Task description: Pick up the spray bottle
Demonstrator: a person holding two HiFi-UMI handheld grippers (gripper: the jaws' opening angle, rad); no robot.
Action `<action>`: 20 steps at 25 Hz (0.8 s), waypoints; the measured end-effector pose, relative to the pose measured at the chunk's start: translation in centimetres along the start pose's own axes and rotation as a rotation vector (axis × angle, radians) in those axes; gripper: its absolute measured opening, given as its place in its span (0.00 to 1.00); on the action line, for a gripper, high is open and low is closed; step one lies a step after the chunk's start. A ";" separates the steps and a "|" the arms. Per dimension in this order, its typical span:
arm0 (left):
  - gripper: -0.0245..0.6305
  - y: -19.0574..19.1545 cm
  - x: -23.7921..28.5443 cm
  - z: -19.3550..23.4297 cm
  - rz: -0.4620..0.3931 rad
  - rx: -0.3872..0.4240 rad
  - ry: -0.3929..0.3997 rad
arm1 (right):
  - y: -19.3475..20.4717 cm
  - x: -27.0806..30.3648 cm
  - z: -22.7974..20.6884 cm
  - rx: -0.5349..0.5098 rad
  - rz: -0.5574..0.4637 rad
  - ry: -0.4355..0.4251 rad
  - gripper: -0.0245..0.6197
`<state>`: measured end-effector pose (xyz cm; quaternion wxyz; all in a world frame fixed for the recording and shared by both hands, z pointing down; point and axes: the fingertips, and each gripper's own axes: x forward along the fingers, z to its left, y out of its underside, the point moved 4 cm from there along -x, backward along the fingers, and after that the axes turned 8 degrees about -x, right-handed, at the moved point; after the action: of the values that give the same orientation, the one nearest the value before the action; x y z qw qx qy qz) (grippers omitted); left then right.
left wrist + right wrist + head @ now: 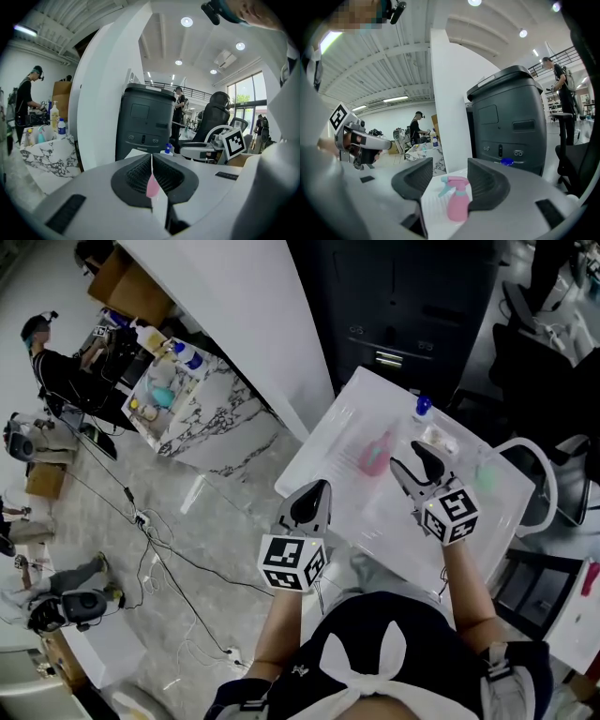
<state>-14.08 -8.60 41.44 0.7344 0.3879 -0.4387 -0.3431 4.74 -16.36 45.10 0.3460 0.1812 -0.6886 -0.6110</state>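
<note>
A pink spray bottle [375, 454] with a teal trigger stands upright on the white table [323, 442]. In the right gripper view the spray bottle [457, 201] sits ahead between the open jaws, apart from both. My right gripper [419, 461] hovers just right of it, open. My left gripper [317, 495] is shut near the table's front left edge, holding nothing. A sliver of the pink spray bottle [152, 185] shows through the narrow slit between the left jaws.
A small bottle with a blue cap [422, 408] stands at the table's far side. A dark grey cabinet [412, 306] lies beyond it. A white chair [534, 486] is at the right. A marble counter [192, 404] with bottles and people stand at the left.
</note>
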 end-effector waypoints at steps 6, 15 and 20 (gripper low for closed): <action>0.09 1.0 0.7 0.8 0.034 -0.015 -0.007 | 1.9 1.6 -0.4 -0.004 0.062 -0.011 0.38; 0.09 2.0 1.8 1.8 0.061 -0.025 -0.017 | 4.4 3.0 -1.3 0.007 0.117 -0.021 0.38; 0.08 2.3 2.2 2.4 0.071 -0.031 -0.019 | 5.5 3.9 -1.3 -0.001 0.143 -0.043 0.38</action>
<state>-15.09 -10.03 44.99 0.7478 0.3574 -0.4540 -0.3272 3.88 -18.86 51.41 0.3740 0.1181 -0.7067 -0.5888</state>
